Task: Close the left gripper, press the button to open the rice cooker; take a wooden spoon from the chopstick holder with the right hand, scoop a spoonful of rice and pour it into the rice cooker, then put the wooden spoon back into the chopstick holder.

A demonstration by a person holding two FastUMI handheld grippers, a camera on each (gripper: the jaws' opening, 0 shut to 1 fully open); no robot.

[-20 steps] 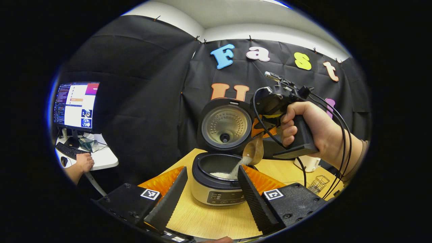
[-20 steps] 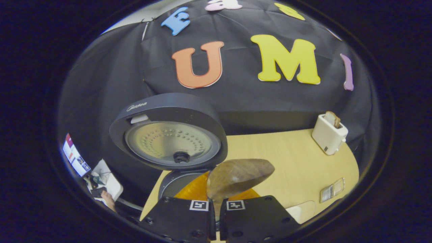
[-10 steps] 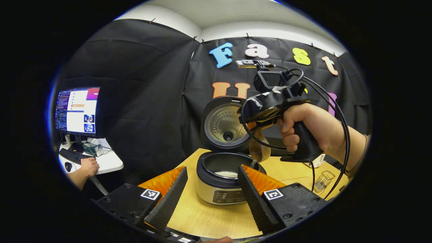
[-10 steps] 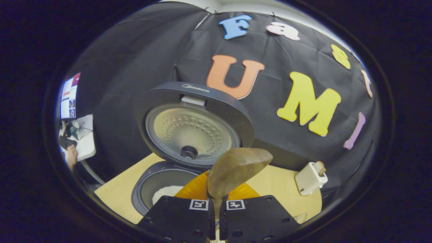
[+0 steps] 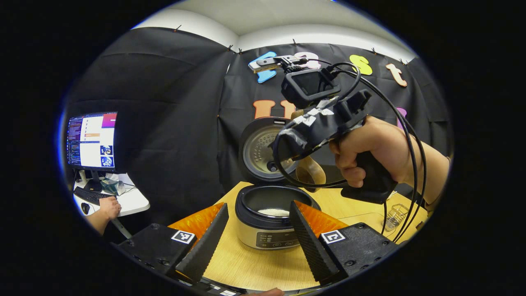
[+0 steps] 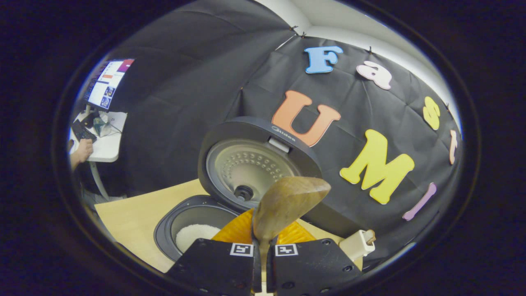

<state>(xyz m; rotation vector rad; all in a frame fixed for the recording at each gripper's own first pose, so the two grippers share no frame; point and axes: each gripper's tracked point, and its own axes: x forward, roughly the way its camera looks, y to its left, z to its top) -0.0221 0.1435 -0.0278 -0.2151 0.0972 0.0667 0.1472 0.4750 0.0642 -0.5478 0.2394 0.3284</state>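
Observation:
The rice cooker [image 5: 267, 236] stands on the wooden table with its lid [image 5: 261, 150] swung up and white rice [image 5: 273, 212] in its pot. My left gripper [image 5: 258, 205] is open in front of it, one finger on each side of the pot and not touching it. My right gripper [image 6: 261, 250] is shut on the handle of the wooden spoon [image 6: 287, 201], whose empty bowl hangs tilted above the cooker's right rim [image 5: 311, 172]. The cooker's pot [image 6: 164, 224] and rice [image 6: 195, 236] lie below left of the spoon. A wire chopstick holder [image 5: 395, 213] stands at the right.
A hand [image 5: 370, 144] holds the right gripper, with cables looping down to the table. A white toaster [image 6: 359, 244] sits at the back right. A desk [image 5: 131, 197] with a monitor [image 5: 91, 142] and a person's hand [image 5: 109, 207] stands at the left, off the table.
The spoon has stopped pouring; its rice now lies in the pot. The right gripper has risen and tipped back with the empty spoon. My left gripper has barely moved.

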